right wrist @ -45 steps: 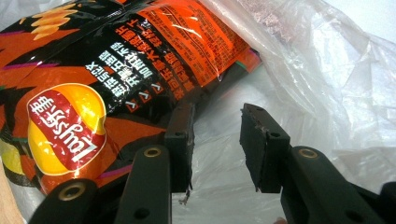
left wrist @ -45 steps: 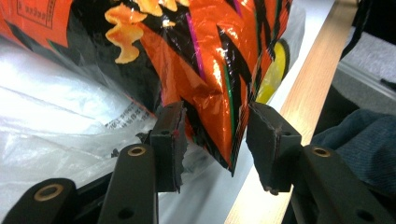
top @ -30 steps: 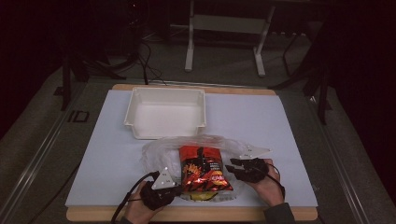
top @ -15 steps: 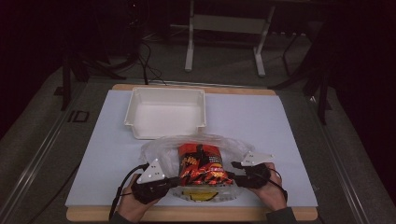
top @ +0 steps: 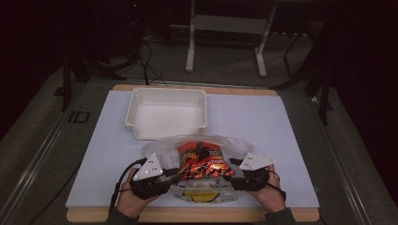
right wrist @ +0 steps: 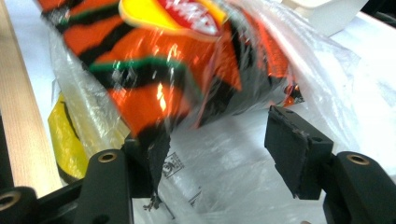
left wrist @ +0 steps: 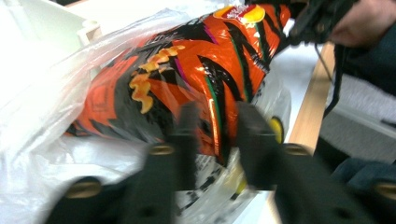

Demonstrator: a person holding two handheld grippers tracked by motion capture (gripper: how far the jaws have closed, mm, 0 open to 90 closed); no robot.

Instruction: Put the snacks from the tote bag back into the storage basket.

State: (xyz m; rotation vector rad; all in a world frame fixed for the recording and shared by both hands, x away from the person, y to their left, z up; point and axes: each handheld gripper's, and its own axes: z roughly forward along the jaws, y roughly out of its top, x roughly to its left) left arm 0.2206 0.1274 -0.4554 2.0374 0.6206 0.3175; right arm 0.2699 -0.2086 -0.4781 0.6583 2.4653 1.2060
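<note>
An orange-and-black snack bag (top: 202, 161) lies inside a clear plastic bag (top: 157, 149) near the table's front edge. My left gripper (top: 176, 174) is at its left side. In the left gripper view its blurred jaws (left wrist: 217, 135) have just been opening, and they stand apart around the snack bag's (left wrist: 187, 70) lower edge. My right gripper (top: 232, 171) is at the bag's right side. Its jaws (right wrist: 219, 154) have just been opening too, and they stand wide with crinkled clear plastic (right wrist: 224, 154) between them, under the snack bag (right wrist: 154, 60).
A white bin (top: 164, 93) stands just behind the bags. Something yellow (top: 202, 198) lies under the snack bag in the plastic. A pale mat (top: 291, 140) covers the table, with a wooden front edge (top: 197, 215). Stand legs and cables sit on the floor beyond.
Both grippers' jaws have opened. The clear bag has spread wider around the snack bag, and the left hand has risen a little.
</note>
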